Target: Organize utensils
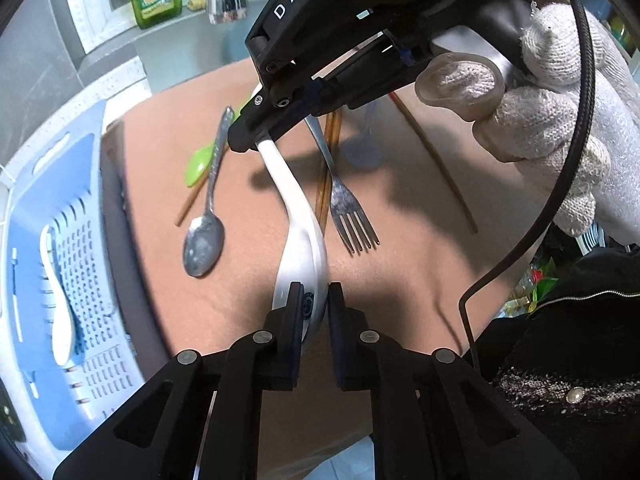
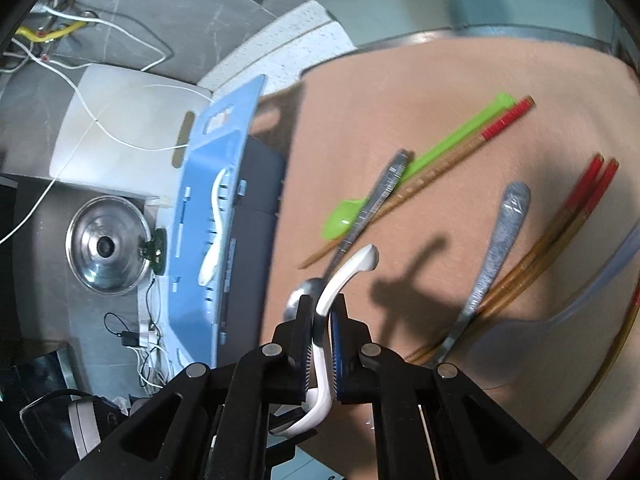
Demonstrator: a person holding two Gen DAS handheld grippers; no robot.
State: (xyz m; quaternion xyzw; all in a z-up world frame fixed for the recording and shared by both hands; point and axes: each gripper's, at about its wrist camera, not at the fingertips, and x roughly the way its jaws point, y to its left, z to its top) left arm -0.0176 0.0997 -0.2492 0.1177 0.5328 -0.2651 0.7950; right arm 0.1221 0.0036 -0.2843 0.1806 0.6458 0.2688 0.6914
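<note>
Spanning both grippers, the white spoon (image 1: 298, 216) hangs above the mat (image 1: 400, 272): the right gripper (image 2: 321, 320) clamps its handle, the left gripper (image 1: 314, 304) brackets its bowl, apparently closed on it for a handover. Fork (image 1: 348, 204), metal spoon (image 1: 204, 244) and chopsticks (image 2: 568, 216) lie loose; the blue tray (image 1: 80, 240), beside the mat, likely receives them.

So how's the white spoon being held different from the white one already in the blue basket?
The white ceramic spoon is off the surface, gripped by the left tool at its bowl and the right tool on its handle; the other white spoon lies flat and untouched in the blue slotted plastic basket. Both are white with curved handles.
</note>
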